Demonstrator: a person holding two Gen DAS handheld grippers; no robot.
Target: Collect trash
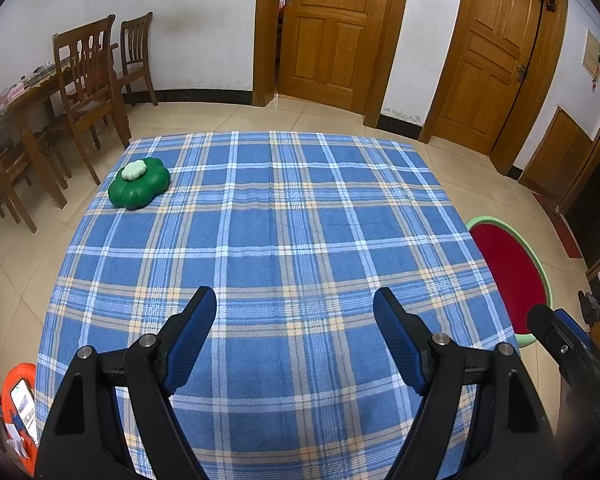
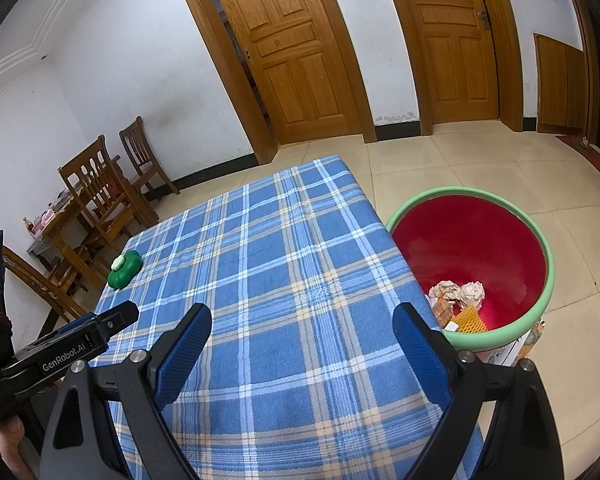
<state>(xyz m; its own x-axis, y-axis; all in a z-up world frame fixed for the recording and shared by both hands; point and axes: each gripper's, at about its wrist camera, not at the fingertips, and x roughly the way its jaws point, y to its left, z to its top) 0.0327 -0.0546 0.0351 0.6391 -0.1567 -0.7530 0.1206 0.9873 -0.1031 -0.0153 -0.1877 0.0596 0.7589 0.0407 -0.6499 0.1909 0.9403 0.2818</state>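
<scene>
Both jaws apart and empty on left gripper point(image 1: 294, 312) and right gripper point(image 2: 302, 330), trash point(image 2: 458, 298) already down in bin point(image 2: 550, 276) at three o'clock; risk of mistaking green clover box point(image 1: 139, 183) at ten o'clock for litter
</scene>
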